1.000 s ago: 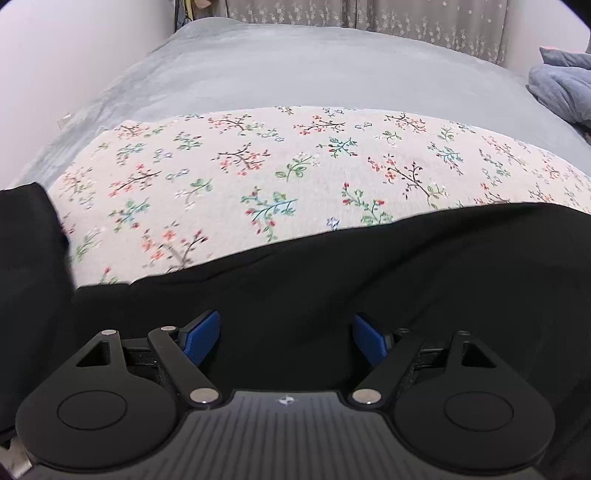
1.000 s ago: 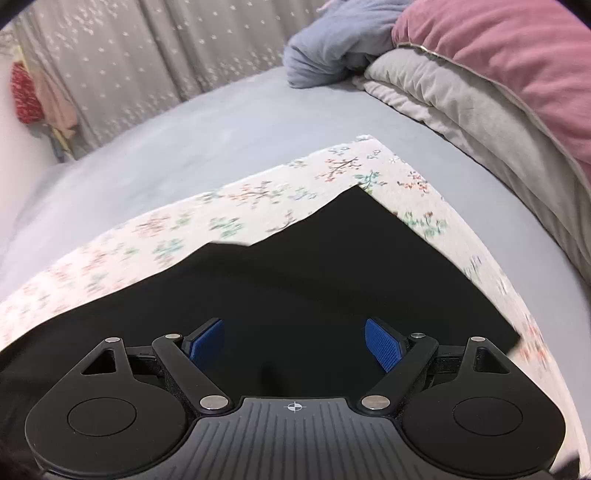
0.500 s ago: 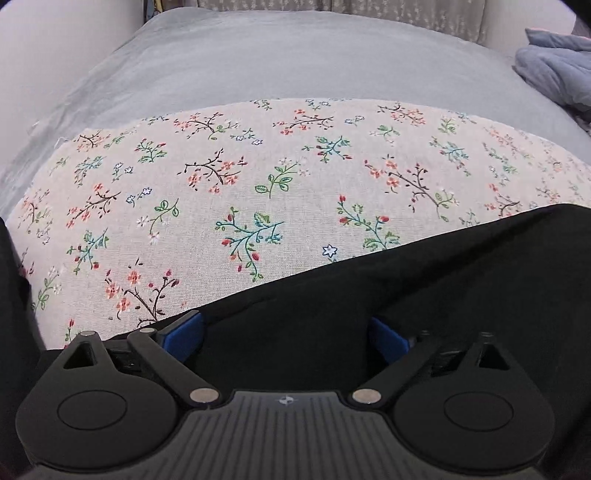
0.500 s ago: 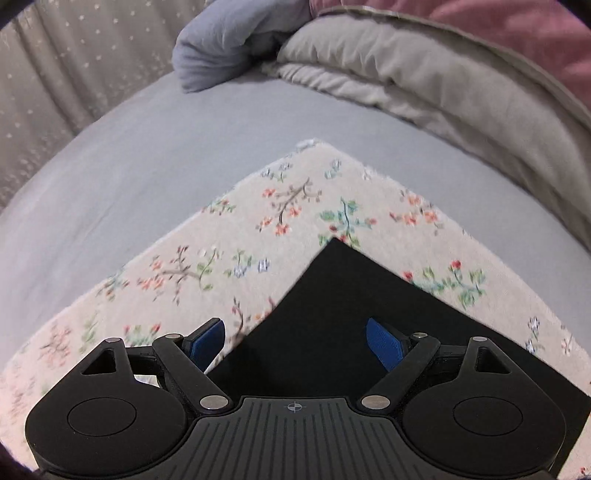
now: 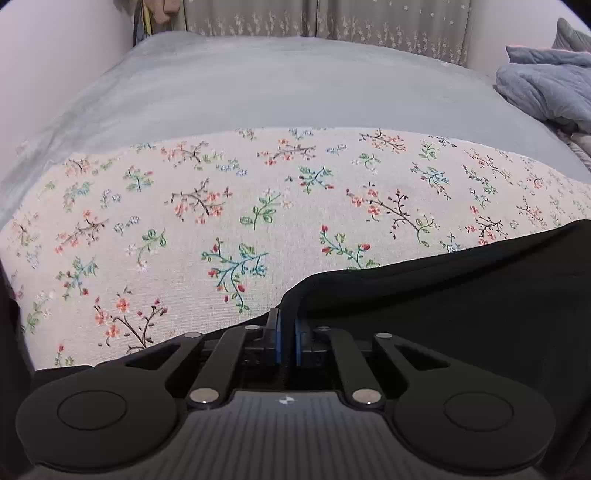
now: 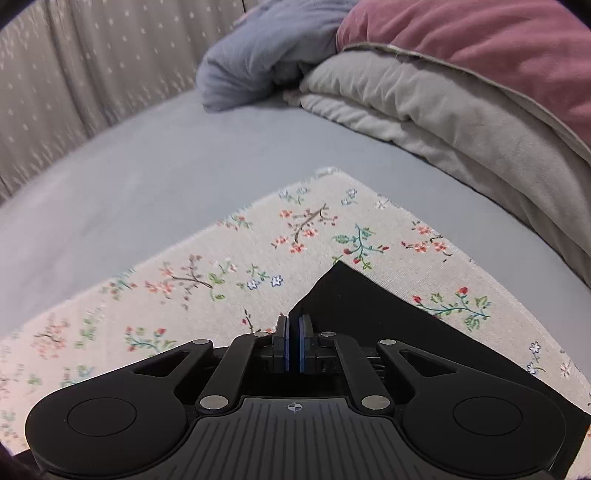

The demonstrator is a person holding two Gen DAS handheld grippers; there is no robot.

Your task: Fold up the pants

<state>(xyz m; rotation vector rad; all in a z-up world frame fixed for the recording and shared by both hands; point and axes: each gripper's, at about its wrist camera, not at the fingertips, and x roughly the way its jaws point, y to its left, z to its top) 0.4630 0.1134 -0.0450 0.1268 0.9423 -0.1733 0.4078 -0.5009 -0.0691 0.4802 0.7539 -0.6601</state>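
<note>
Black pants (image 5: 461,295) lie on a floral cloth (image 5: 221,206) spread over a grey bed. In the left wrist view my left gripper (image 5: 287,332) is shut on the pants' far edge, and the fabric bunches into a small raised fold between the blue pads. In the right wrist view a pointed corner of the pants (image 6: 354,295) rests on the floral cloth (image 6: 221,273). My right gripper (image 6: 294,341) is shut on the pants' edge just left of that corner. Most of the pants is hidden under both grippers.
Grey bedsheet (image 5: 280,85) stretches beyond the cloth to a patterned curtain (image 5: 332,18). A blue-grey bundle (image 5: 546,85) lies at the right. In the right wrist view a blue pillow (image 6: 266,51), a grey duvet (image 6: 424,107) and a pink one (image 6: 480,40) pile up close by.
Both grippers stood open over the pants before; both have now shut on its edge. The left one pulled the fabric into a raised fold. The right one moved toward the corner.
</note>
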